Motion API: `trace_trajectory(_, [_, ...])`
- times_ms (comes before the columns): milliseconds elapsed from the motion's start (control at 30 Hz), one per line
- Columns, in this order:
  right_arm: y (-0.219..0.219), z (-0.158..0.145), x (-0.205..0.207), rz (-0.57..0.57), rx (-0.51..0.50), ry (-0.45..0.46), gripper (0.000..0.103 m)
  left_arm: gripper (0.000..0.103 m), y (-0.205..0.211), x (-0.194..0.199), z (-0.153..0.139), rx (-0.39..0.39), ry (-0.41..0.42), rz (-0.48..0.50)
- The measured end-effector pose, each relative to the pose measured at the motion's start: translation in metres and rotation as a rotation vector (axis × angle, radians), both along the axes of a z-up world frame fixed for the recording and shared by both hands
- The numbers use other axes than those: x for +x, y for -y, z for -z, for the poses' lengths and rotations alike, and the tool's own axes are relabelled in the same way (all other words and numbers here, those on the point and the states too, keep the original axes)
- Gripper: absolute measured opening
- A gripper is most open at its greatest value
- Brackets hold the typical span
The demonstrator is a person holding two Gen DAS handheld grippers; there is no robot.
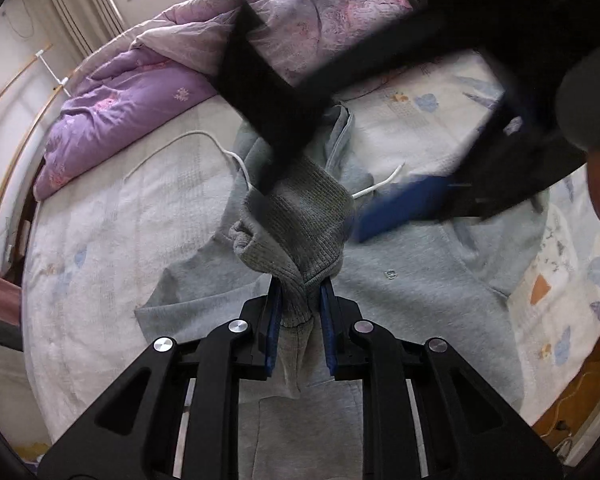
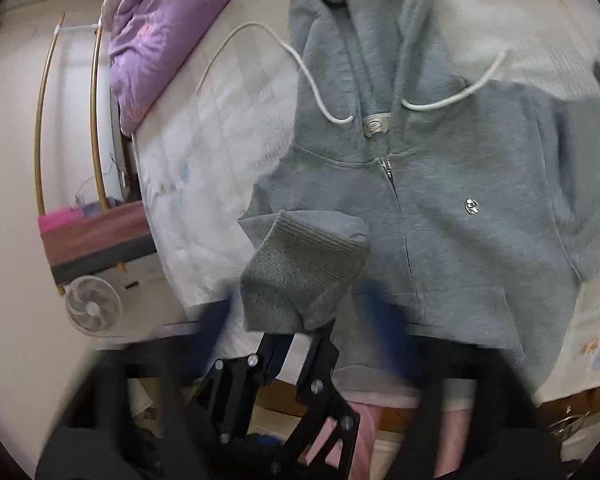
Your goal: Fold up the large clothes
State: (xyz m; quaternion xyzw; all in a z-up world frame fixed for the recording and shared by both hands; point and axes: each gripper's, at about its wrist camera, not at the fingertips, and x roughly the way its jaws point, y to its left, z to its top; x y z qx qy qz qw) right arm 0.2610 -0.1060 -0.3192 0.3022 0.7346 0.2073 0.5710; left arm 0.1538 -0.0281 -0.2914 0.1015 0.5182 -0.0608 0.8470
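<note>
A: Left claw (image 1: 300, 300) clenched on ribbed sleeve cuff (image 1: 296, 224) of grey hoodie (image 1: 420, 280). Blue pads (image 1: 274, 320) pressing knit from both sides, cuff lifted clear of body.

B: Right claw?

A: Right claw (image 1: 400, 208) blurred in left wrist view, just beside cuff. Nothing visible between its fingers. Cannot tell whether released or clenched; own view shows only blue smear low in frame.

B: Garment position?

A: Spread face up on bed (image 2: 220, 140), zip (image 2: 388, 168) closed, hood (image 2: 364, 20) flat toward purple quilt (image 2: 160, 40). White drawstring (image 2: 236, 44) trailing onto sheet on one side. Cuff (image 2: 304, 276) hanging over chest area near zip line.

B: Progress?

A: Early, by judgement. Hoodie laid out and mostly smooth. One sleeve being carried across front, not yet laid down. Other sleeve reaching off toward picture edge in right wrist view, apparently unfolded.

B: Left to do?

A: Probably: lay this sleeve flat across chest, bring in second sleeve, tuck hood and drawstrings, fold body up from hem. No body fold visible yet.
</note>
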Motion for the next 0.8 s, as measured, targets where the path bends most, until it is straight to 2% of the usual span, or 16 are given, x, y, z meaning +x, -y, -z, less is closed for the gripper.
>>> trace_trajectory(33, [0.002,0.001,0.0,0.013,0.005,0.007,0.015,0.029,-0.004,-0.001,-0.002,-0.014,-0.002,-0.013])
trace_trajectory(167, [0.007,0.003,-0.006,0.043,0.032,0.016,0.01,0.038,-0.033,0.002,-0.005,-0.094,-0.025,-0.066])
trace_trajectory(233, [0.005,0.001,-0.008,0.025,-0.009,0.044,0.01,0.062,-0.045,0.003,-0.002,-0.106,-0.046,-0.09])
trace_trajectory(267, [0.006,0.001,-0.009,0.022,-0.028,0.054,0.01,0.064,-0.05,0.002,0.0,-0.115,-0.053,-0.102])
trace_trajectory(467, [0.03,0.029,-0.012,0.056,-0.111,0.013,0.01,0.068,-0.09,-0.003,0.026,-0.086,-0.134,-0.214])
trace_trajectory(600, [0.049,0.056,-0.021,0.1,-0.179,-0.08,0.012,0.068,-0.112,0.003,0.049,-0.124,-0.217,-0.287])
trace_trajectory(633, [0.054,0.062,-0.023,0.096,-0.236,-0.099,0.014,0.068,-0.115,0.004,0.052,-0.122,-0.225,-0.299])
trace_trajectory(700, [0.061,0.071,-0.029,0.093,-0.333,-0.135,0.032,0.068,-0.12,0.007,0.059,-0.123,-0.247,-0.323])
trace_trajectory(733, [0.065,0.074,-0.033,0.103,-0.358,-0.151,0.07,0.068,-0.121,0.008,0.063,-0.129,-0.261,-0.327])
trace_trajectory(767, [0.07,0.073,-0.038,0.134,-0.361,-0.141,0.09,0.068,-0.122,0.008,0.067,-0.129,-0.276,-0.328])
trace_trajectory(800, [0.072,0.072,-0.04,0.146,-0.362,-0.132,0.09,0.068,-0.123,0.008,0.071,-0.114,-0.287,-0.327])
